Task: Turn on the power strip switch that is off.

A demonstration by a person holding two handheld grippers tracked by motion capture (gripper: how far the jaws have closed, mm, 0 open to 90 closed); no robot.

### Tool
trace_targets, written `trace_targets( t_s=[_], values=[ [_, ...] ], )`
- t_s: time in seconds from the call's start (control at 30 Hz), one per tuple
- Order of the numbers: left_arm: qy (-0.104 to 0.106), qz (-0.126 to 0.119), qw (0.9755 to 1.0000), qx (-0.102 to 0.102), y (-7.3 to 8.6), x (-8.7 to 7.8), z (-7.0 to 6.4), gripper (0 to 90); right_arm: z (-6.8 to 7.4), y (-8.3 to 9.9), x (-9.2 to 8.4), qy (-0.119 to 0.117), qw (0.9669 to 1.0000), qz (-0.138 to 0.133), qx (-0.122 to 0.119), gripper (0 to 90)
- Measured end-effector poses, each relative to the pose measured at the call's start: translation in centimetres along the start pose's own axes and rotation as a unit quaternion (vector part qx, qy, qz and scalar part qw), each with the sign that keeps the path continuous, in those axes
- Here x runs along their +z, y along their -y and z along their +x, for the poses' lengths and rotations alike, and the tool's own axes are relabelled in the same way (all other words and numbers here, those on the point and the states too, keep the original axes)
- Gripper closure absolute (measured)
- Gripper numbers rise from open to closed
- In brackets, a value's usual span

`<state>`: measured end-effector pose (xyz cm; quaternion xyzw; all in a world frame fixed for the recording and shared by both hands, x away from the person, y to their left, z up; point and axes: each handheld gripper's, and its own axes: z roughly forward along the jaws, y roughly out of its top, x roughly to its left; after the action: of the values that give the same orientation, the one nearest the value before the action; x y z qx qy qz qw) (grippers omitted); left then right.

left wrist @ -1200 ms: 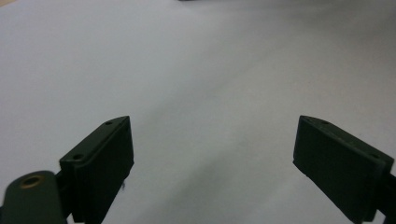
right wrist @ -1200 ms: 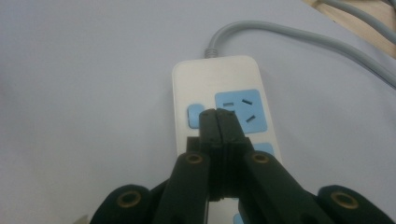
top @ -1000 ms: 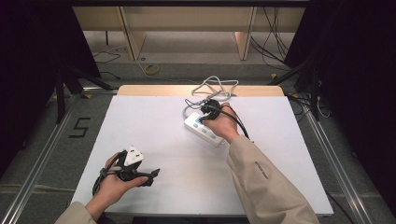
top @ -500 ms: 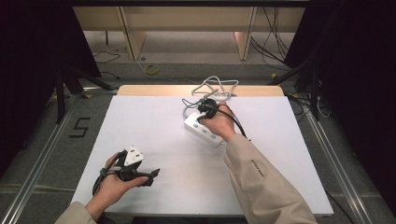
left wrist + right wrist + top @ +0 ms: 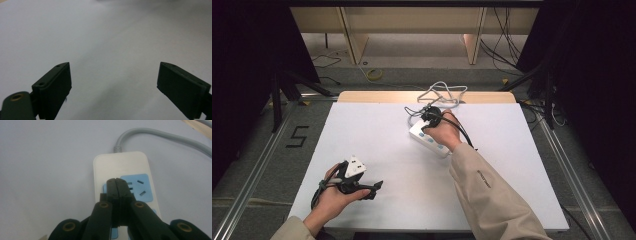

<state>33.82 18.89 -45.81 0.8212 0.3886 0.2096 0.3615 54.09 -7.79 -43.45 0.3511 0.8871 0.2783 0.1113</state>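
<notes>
A person's right gripper (image 5: 117, 181), jaws pressed together and empty, hovers over a power strip (image 5: 428, 138) lying mid-table, toward the far edge. The left gripper (image 5: 113, 87) waits wide open near the front. The strip looks rigid, light and slick; grip its narrow sides. The right gripper view reveals blue sockets (image 5: 138, 187) and grey cord (image 5: 160, 138).

Light: even and soft from overhead, bench (image 5: 377, 135) bright white.
Surroundings: dark at both sides.
Focus: left gripper view slightly soft; faint shadows.
</notes>
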Motion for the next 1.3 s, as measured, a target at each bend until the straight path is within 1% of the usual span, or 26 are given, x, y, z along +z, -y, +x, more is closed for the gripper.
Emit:
trace_targets(
  t_s=[0.13, 0.17, 0.3, 0.4, 0.77, 1.1, 1.3],
  values=[
    [0.0, 0.0, 1.0, -0.001, 0.0, 0.0, 0.0, 11.7, 0.1, -0.1, 0.2, -0.002, 1.0, 0.004, 0.0, 90.0],
    [0.0, 0.0, 1.0, -0.001, 0.0, 0.0, 0.0, 11.7, 0.1, -0.2, 0.3, -0.002, 1.0, 0.003, -0.003, 90.0],
    [0.0, 0.0, 1.0, -0.001, 0.0, 0.0, 0.0, 11.7, 0.3, -0.4, 0.5, -0.004, 1.0, 0.006, 0.001, 90.0],
    [0.0, 0.0, 1.0, -0.001, 0.0, 0.0, 0.0, 11.7, 0.4, -0.5, 0.7, -0.004, 0.9999, 0.011, -0.004, 90.0],
    [0.0, 0.0, 1.0, 0.0, 0.0, 0.0, 0.0, 11.7, 0.6, -1.1, 1.3, -0.004, 0.9998, 0.021, -0.007, 90.0],
    [0.001, -0.001, 1.0, 0.001, 0.0, 0.0, 0.0, 11.7, 0.7, -1.2, 1.3, -0.001, 0.9994, 0.035, -0.007, 90.0],
    [0.001, 0.0, 1.0, 0.001, 0.0, 0.0, 0.0, 11.7, 0.6, -1.2, 1.3, 0.0, 0.9993, 0.036, -0.004, 90.0]
  ],
)
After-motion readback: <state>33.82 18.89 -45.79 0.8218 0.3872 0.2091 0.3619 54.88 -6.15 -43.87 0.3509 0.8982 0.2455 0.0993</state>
